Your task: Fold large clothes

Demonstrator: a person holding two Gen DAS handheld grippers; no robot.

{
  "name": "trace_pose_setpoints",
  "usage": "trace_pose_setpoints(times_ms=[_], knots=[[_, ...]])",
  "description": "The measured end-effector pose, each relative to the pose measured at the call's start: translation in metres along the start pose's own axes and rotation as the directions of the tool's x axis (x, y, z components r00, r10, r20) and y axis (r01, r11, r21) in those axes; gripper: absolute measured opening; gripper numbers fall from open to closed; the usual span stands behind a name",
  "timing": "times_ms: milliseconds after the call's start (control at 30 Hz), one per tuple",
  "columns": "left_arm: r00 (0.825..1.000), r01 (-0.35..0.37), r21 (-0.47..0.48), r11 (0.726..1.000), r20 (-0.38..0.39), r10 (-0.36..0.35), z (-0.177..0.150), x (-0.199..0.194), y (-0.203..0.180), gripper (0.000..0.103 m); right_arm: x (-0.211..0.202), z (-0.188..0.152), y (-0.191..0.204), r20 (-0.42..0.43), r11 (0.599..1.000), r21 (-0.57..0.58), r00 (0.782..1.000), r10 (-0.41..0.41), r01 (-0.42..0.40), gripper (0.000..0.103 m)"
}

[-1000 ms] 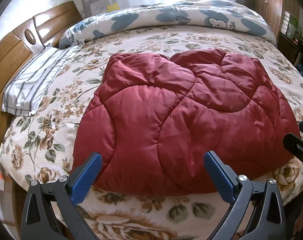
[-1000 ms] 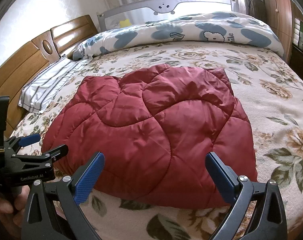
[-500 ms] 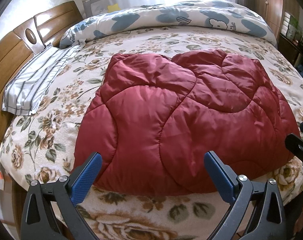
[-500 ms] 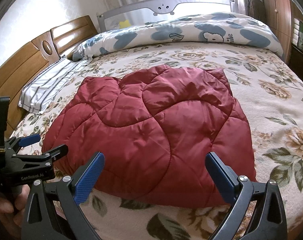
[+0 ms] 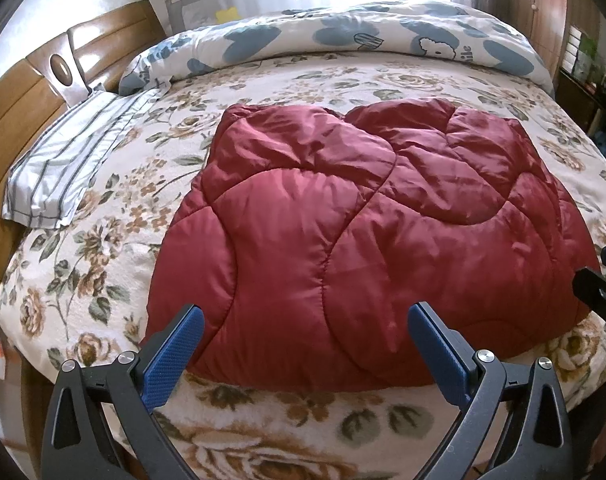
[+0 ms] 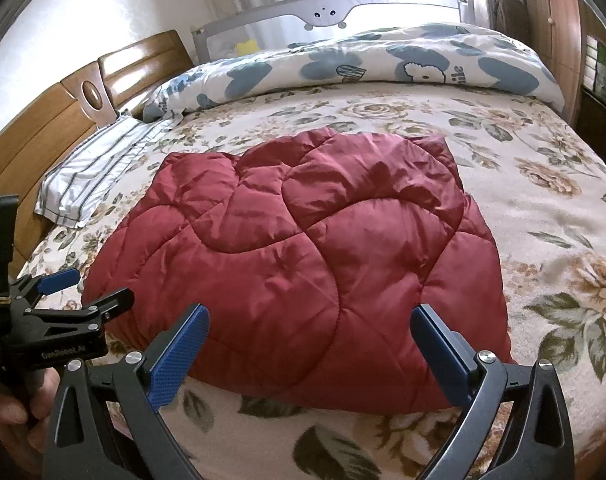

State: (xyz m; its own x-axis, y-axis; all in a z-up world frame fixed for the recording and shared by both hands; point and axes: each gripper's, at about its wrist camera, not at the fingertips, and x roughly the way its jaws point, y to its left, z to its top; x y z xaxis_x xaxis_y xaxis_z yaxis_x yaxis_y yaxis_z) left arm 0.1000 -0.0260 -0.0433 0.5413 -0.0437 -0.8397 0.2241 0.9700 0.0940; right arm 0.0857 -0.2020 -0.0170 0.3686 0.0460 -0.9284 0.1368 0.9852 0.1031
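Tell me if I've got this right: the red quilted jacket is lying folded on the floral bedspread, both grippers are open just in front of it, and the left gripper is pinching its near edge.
Not quite. The left gripper is not pinching anything: in the left wrist view its jaws stand wide apart, short of the red quilted jacket. The rest holds: the jacket lies on the floral bedspread, and the right gripper is open too.

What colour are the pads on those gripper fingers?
Blue, with a fine dotted texture; the left gripper's pads show it best in the left wrist view.

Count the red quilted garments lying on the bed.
1. The red quilted jacket lies folded in the middle of the floral bedspread, just ahead of both open claws. Anything beneath it is hidden.
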Motion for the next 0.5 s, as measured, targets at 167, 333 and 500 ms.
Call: trace_pose_setpoints(times_ms=[167, 333, 500], knots=[[1.000, 0.008, -0.009, 1.000, -0.007, -0.008, 0.0001, 0.0045, 0.0023, 0.102, 0.0005, 0.0012, -0.0004, -0.002, 1.000, 0.003, 1.000, -0.001, 0.001, 0.101], [1.000, 0.015, -0.014, 1.000, -0.006, -0.015, 0.0015, 0.0054, 0.0030, 0.102, 0.0008, 0.0017, -0.0007, -0.002, 1.000, 0.003, 1.000, -0.002, 0.002, 0.101], [1.000, 0.024, -0.020, 1.000, -0.002, -0.024, 0.0031, 0.0044, 0.0037, 0.102, 0.0008, 0.0015, -0.0007, -0.002, 1.000, 0.003, 1.000, 0.000, 0.000, 0.101]])
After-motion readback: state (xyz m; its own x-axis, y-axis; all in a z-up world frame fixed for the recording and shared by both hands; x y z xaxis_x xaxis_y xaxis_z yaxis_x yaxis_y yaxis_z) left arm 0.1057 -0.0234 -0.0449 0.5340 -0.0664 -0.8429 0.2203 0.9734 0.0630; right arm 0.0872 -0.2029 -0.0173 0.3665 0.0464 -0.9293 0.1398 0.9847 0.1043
